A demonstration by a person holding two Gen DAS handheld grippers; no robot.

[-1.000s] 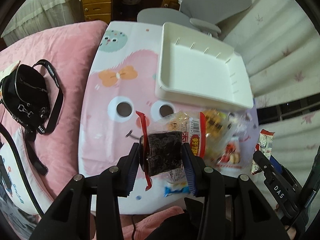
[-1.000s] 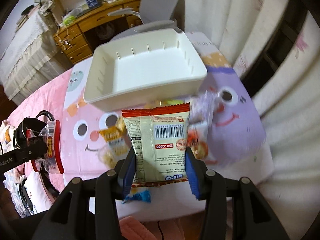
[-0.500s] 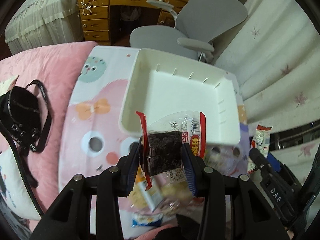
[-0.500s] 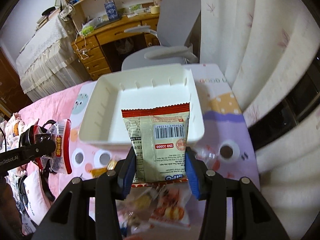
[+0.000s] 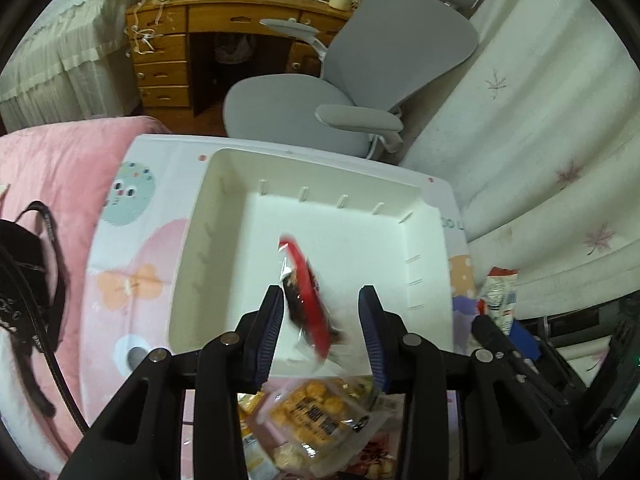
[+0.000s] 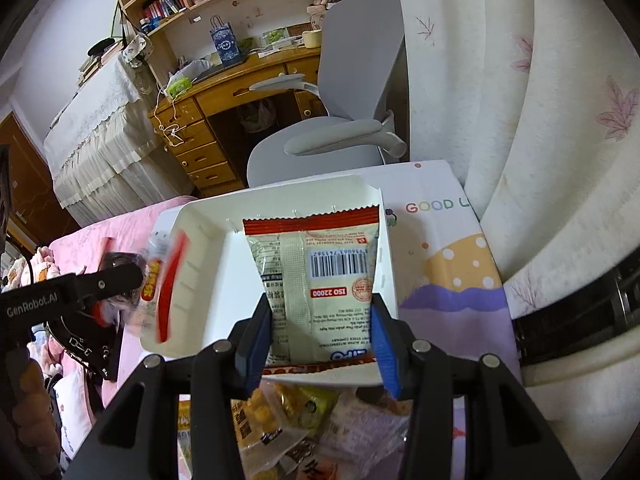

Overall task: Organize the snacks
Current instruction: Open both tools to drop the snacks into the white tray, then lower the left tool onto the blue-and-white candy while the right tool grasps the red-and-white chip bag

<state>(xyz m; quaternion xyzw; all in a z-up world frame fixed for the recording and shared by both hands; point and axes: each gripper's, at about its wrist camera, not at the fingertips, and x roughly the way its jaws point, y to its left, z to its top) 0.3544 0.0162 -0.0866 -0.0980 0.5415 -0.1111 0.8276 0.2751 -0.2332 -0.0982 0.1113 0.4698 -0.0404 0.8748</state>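
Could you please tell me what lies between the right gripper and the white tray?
The beige snack packet, clamped in the right gripper, is held over the white tray; the right wrist view shows it.

Both wrist cameras are peering steeply down along their own fingers, close above the white tray (image 5: 428, 264) (image 6: 192, 336). Each is facing the desk (image 5: 224, 28) (image 6: 224, 92) and grey chair (image 5: 360, 80) (image 6: 360, 92) beyond, sharing those.
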